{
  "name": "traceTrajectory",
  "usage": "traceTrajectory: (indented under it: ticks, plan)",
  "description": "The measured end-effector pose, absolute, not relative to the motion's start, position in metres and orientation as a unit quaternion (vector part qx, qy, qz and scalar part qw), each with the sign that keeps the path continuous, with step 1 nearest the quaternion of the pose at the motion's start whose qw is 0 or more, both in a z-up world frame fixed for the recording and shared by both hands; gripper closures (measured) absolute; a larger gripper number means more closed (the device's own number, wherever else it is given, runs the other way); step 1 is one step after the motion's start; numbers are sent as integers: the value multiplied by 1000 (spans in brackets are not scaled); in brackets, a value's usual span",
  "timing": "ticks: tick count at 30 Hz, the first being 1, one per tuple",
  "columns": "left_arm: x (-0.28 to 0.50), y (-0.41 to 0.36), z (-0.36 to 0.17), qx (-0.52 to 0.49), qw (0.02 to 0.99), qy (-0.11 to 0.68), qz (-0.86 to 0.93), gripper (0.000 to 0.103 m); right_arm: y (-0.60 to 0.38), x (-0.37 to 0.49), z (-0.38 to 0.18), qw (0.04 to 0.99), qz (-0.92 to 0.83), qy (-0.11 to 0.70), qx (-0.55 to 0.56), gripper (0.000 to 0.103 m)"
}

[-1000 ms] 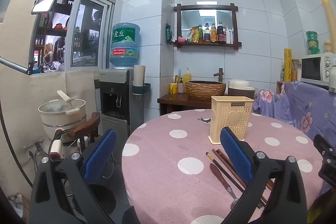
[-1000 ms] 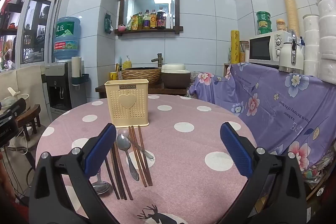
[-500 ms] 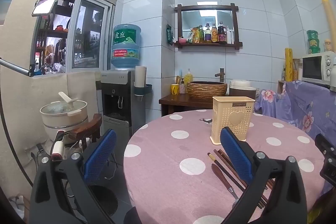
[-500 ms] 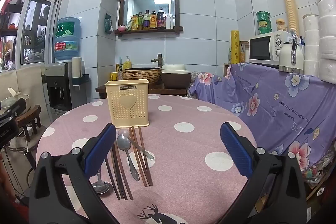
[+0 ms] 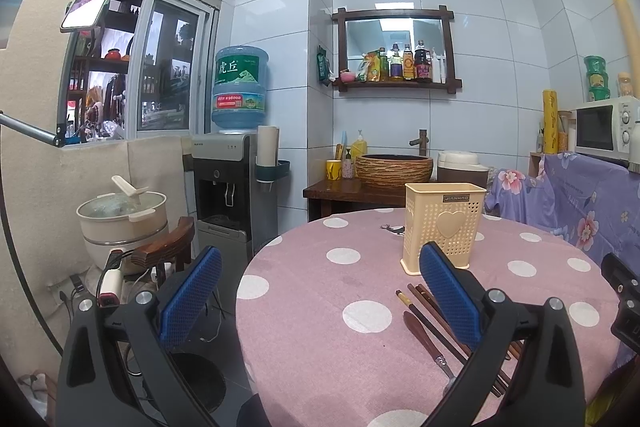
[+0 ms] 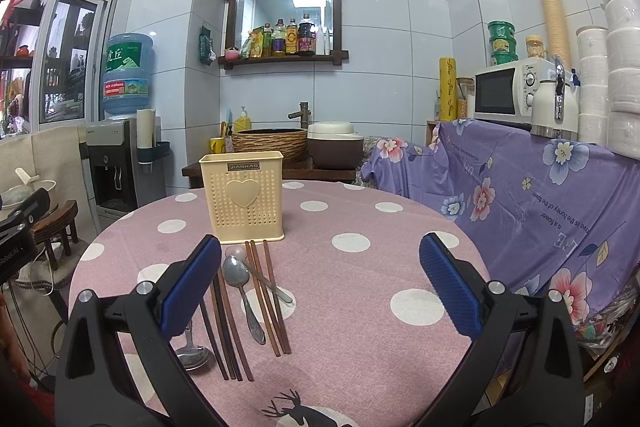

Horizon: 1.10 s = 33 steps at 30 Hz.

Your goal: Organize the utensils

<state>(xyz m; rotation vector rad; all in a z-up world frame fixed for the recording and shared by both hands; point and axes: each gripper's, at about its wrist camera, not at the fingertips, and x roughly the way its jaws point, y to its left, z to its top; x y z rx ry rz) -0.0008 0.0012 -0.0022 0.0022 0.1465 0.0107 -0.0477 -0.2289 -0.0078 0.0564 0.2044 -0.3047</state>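
While your left gripper (image 5: 316, 291) has drifted slightly back and left over the last second, both grippers stay wide and empty, so nothing is sorted yet. Just ahead of your right gripper (image 6: 320, 287), chopsticks (image 6: 268, 295) and 2 spoons (image 6: 240, 287) lie on the dotted tablecloth (image 6: 360, 227); the cream holder (image 6: 242, 197) stands upright beyond, tiled kitchen behind.

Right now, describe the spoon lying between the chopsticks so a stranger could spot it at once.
Start at the round pink polka-dot table and find the cream perforated utensil holder with the heart. Just in front of it lie brown chopsticks and spoons. Yours is the all-metal spoon between the chopstick pairs, bowl towards the holder, handle towards the camera.
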Motion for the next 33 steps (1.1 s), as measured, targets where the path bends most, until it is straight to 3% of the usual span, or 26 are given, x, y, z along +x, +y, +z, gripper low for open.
traceTrajectory:
  ticks: [33]
  plan:
    - [-3,2,-2,4,997,72,7,5,-231,-46,-10,983,-151,103,31,5]
